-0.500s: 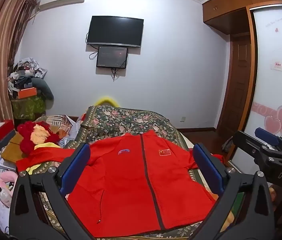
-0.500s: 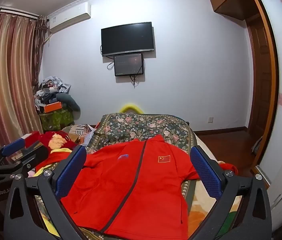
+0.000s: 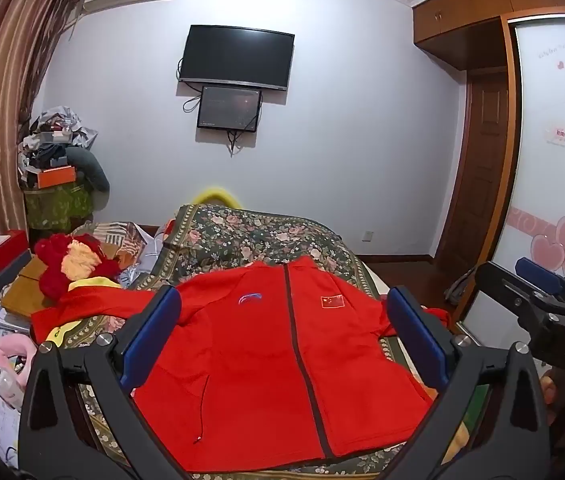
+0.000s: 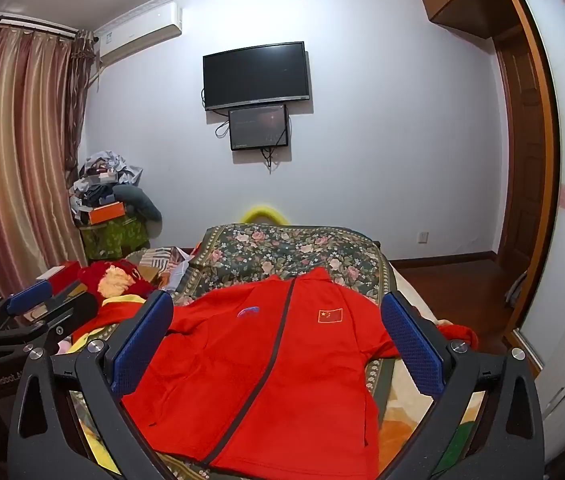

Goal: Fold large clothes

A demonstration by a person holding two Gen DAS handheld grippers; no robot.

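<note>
A large red zip jacket [image 3: 274, 364] lies spread flat, front up, on the bed's floral cover [image 3: 258, 240], collar at the far end, sleeves out to both sides. It also shows in the right wrist view [image 4: 266, 376]. My left gripper [image 3: 282, 336] is open and empty, held above the jacket's near part. My right gripper [image 4: 278, 336] is open and empty, also above the jacket. The right gripper shows at the right edge of the left wrist view [image 3: 542, 304]; the left gripper shows at the left edge of the right wrist view [image 4: 30, 312].
A red and yellow bundle of fabric [image 3: 70, 264] and boxes [image 3: 2, 252] lie left of the bed. A cluttered stand [image 3: 58, 184] is in the far left corner. A TV [image 3: 236, 58] hangs on the far wall. A wardrobe [image 3: 554, 160] stands on the right.
</note>
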